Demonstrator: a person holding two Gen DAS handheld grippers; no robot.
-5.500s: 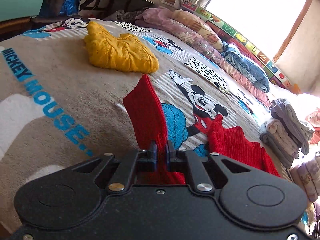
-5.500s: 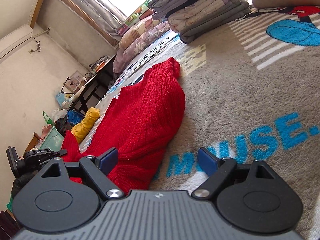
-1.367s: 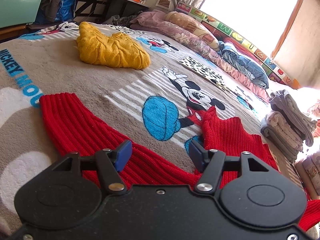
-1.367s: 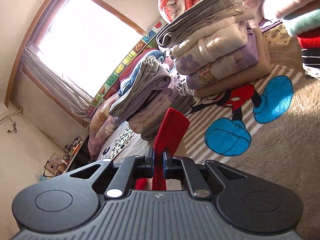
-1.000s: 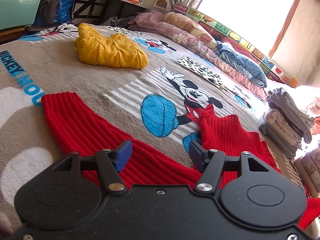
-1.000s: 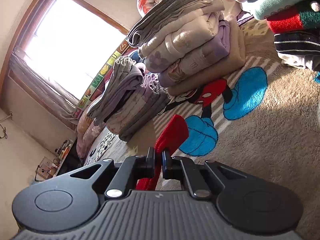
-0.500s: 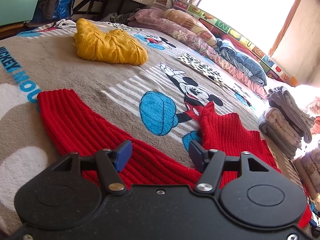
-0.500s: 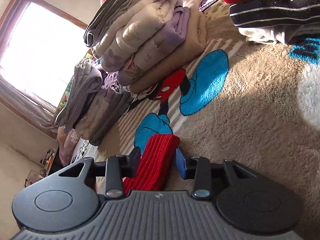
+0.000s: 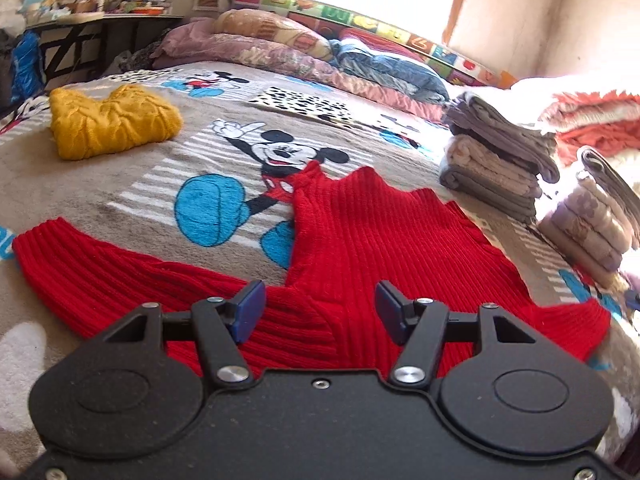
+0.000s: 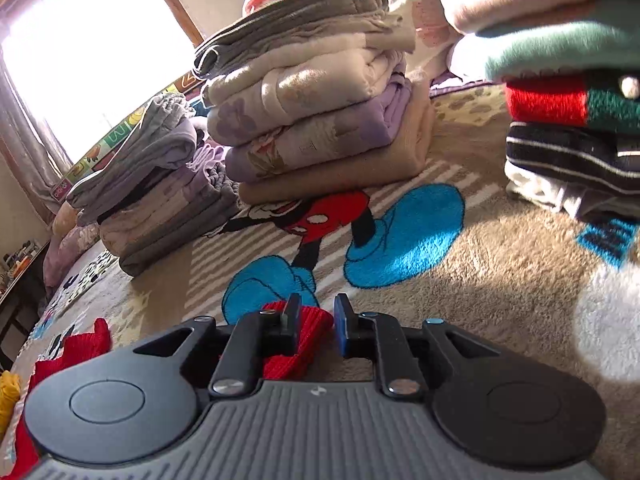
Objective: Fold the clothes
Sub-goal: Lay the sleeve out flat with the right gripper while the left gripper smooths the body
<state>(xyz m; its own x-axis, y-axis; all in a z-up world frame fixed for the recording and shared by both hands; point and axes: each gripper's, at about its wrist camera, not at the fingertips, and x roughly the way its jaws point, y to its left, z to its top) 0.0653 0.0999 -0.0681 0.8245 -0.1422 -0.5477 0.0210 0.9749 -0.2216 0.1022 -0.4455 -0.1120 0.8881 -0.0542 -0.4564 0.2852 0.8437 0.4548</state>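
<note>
A red ribbed sweater [image 9: 380,232] lies spread on the Mickey Mouse blanket [image 9: 120,184], one sleeve [image 9: 100,276] stretched out to the left. My left gripper [image 9: 319,310] hovers over the sweater's near edge. Its jaws are closing, still wide apart, with no cloth pinched between them. In the right wrist view the other sleeve's cuff [image 10: 308,332] rests on the blanket between the jaws of my right gripper [image 10: 317,318]. These jaws are closing too. A thin gap shows beside the right pad, so the cuff is not clamped.
A folded yellow sweater [image 9: 108,124] sits at the far left of the bed. Stacks of folded laundry [image 9: 492,168] [image 10: 316,120] stand along the right side, and another pile [image 10: 572,120] is close on the right. Pillows and bedding [image 9: 280,48] line the window side.
My right gripper lowered the red cuff to the blanket and let go of it, then its jaws narrowed again. The left view swung right, from the left sleeve toward the sweater's body.
</note>
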